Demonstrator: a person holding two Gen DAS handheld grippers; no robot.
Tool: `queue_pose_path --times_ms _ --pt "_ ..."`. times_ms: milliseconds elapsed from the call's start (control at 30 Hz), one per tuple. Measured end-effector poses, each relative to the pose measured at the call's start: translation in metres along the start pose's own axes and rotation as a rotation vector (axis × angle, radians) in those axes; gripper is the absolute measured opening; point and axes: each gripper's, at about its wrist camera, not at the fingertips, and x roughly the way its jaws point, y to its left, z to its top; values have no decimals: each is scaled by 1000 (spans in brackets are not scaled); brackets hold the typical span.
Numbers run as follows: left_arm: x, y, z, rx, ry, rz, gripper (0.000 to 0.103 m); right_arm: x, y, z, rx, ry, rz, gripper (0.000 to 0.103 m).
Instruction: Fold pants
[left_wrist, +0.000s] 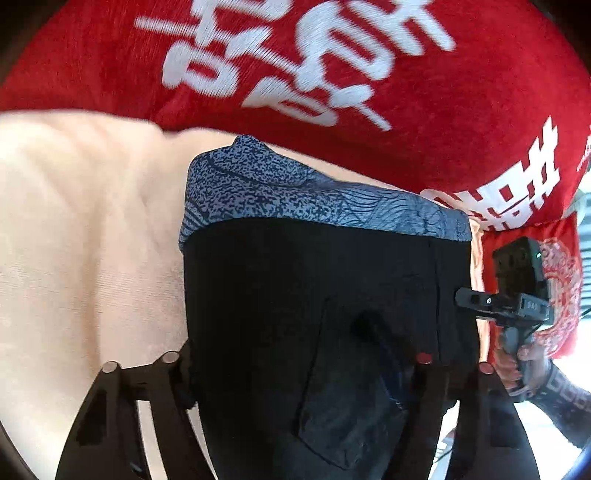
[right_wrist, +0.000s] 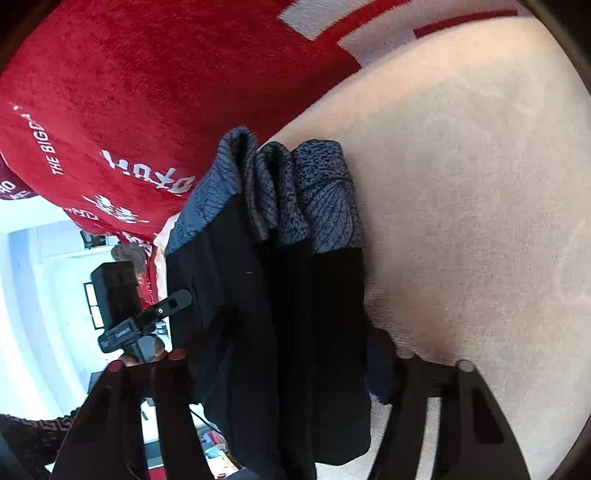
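Observation:
The pants (left_wrist: 314, 295) are black with a blue patterned band (left_wrist: 295, 192) at their far end. They hang lifted above a cream blanket (left_wrist: 81, 229). My left gripper (left_wrist: 303, 373) is shut on the pants' near edge, the cloth filling the gap between its fingers. My right gripper (right_wrist: 288, 369) is shut on the other side of the same edge; the pants (right_wrist: 273, 302) bunch in folds between its fingers. The right gripper also shows in the left wrist view (left_wrist: 469, 301), touching the pants' right edge. The left gripper shows in the right wrist view (right_wrist: 177, 301).
A red blanket with white lettering (left_wrist: 332, 66) lies beyond the cream one, seen also in the right wrist view (right_wrist: 129, 92). A bright room with shelves (right_wrist: 44, 295) shows past the bed's edge at left.

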Motion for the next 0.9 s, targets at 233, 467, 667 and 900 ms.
queue_pose_path --times_ms 233,467,667,900 --pt "-37 -21 -17 4 -61 29 60 -22 20 -16 -16 -5 96 45" --pt "-76 -40 -55 31 -70 8 60 -40 43 -67 0 -31 148 45" --pt "-98 -24 -105 70 -26 27 60 -32 44 -131 49 -61 151 45" --pt "-83 11 -142 76 -3 60 61 9 40 -171 74 -77 108 45"
